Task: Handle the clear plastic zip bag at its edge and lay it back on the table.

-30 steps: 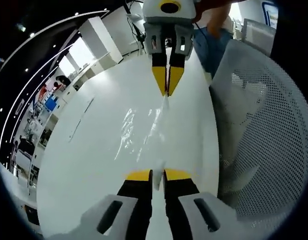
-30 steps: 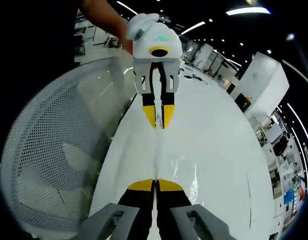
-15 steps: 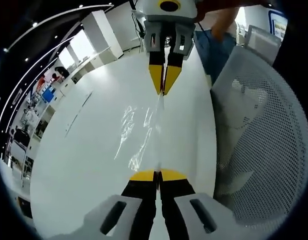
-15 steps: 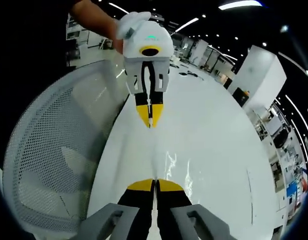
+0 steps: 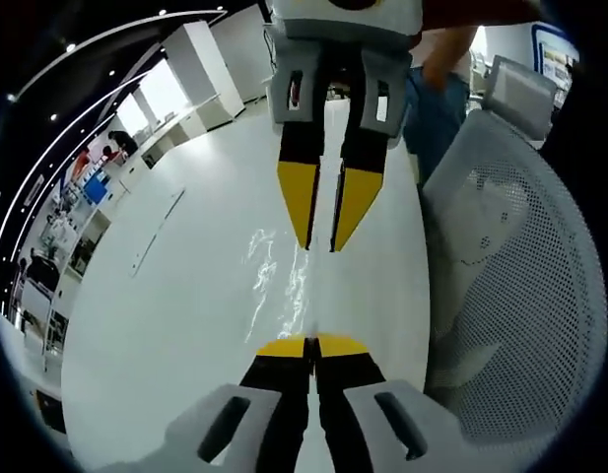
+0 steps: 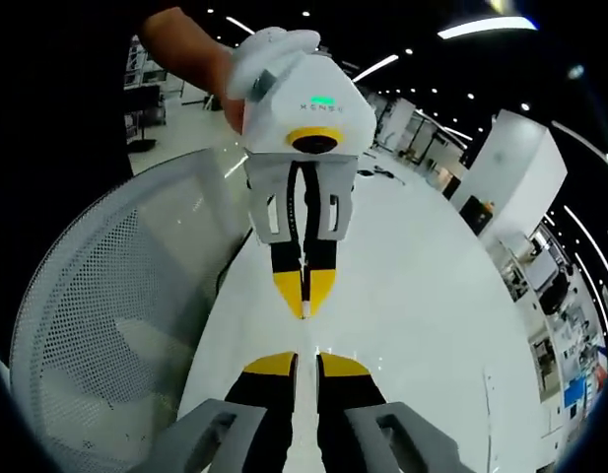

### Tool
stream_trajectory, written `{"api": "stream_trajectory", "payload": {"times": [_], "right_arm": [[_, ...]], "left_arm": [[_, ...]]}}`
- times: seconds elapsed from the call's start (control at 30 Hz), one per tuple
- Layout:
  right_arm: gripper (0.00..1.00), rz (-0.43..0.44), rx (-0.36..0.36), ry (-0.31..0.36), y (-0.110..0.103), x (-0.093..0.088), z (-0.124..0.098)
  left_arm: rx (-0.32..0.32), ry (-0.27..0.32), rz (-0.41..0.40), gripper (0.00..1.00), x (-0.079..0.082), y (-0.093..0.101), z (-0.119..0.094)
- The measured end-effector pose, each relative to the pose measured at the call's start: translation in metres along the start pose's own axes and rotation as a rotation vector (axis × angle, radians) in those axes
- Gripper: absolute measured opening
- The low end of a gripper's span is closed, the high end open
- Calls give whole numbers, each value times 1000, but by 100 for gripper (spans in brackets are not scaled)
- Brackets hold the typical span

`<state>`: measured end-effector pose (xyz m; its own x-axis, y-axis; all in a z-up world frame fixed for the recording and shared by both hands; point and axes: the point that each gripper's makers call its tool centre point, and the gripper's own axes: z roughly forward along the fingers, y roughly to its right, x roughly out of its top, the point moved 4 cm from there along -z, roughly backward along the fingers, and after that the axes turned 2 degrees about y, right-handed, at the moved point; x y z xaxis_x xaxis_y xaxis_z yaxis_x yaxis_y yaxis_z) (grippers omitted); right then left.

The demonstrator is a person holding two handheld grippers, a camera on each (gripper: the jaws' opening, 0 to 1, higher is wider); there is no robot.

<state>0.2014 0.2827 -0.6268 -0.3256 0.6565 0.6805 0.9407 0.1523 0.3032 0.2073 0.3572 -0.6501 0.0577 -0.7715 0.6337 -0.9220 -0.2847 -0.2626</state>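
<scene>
The clear plastic zip bag [image 5: 282, 286] lies crumpled and glinting on the white table [image 5: 175, 296], running from my left gripper [image 5: 308, 343] toward the right one. My left gripper's yellow-tipped jaws are pressed together on the bag's near edge. My right gripper [image 5: 321, 244] comes down from the top of the left gripper view, jaws slightly apart, tips just above the bag's far end. In the right gripper view my right gripper [image 6: 305, 363] shows a gap between its jaws, and the left gripper [image 6: 304, 310] hangs close in front, shut. The bag is hard to make out there.
A white mesh office chair [image 5: 520, 296] stands right beside the table's edge, and its back [image 6: 106, 325] curves along the left of the right gripper view. A person [image 5: 441, 69] stands behind it. Bare white tabletop [image 6: 422, 315] stretches away; desks and shelves stand far off.
My right gripper has opened and let go of the bag's far edge. The two grippers have come much closer together, and the bag has gone from stretched to slack on the table.
</scene>
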Motion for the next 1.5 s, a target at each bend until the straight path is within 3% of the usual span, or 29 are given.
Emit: {"api": "stream_trajectory", "payload": {"times": [0.5, 0.63, 0.73, 0.83, 0.9, 1.13, 1.27, 1.5], "right_arm": [[3, -20, 24, -5, -2, 7, 26], [0, 12, 47, -25, -4, 7, 29], [0, 111, 70, -43, -9, 3, 31], [0, 86, 63, -54, -8, 1, 32], [0, 125, 70, -67, -9, -1, 33], [0, 157, 87, -85, -12, -2, 39], [0, 180, 97, -97, -14, -5, 40], [0, 207, 102, -128, -19, -17, 36]], "left_arm": [[-33, 2, 32, 0, 11, 9, 3], [-31, -14, 74, 0, 9, 11, 5], [-43, -19, 117, 0, 7, 16, 7], [-36, 5, 113, 0, 6, 17, 6], [-43, 22, 61, 0, 5, 17, 4], [-48, 14, 81, 0, -1, 20, 6], [-51, 14, 34, 0, -6, 20, 11], [-63, -7, 21, 0, -11, 21, 11]]}}
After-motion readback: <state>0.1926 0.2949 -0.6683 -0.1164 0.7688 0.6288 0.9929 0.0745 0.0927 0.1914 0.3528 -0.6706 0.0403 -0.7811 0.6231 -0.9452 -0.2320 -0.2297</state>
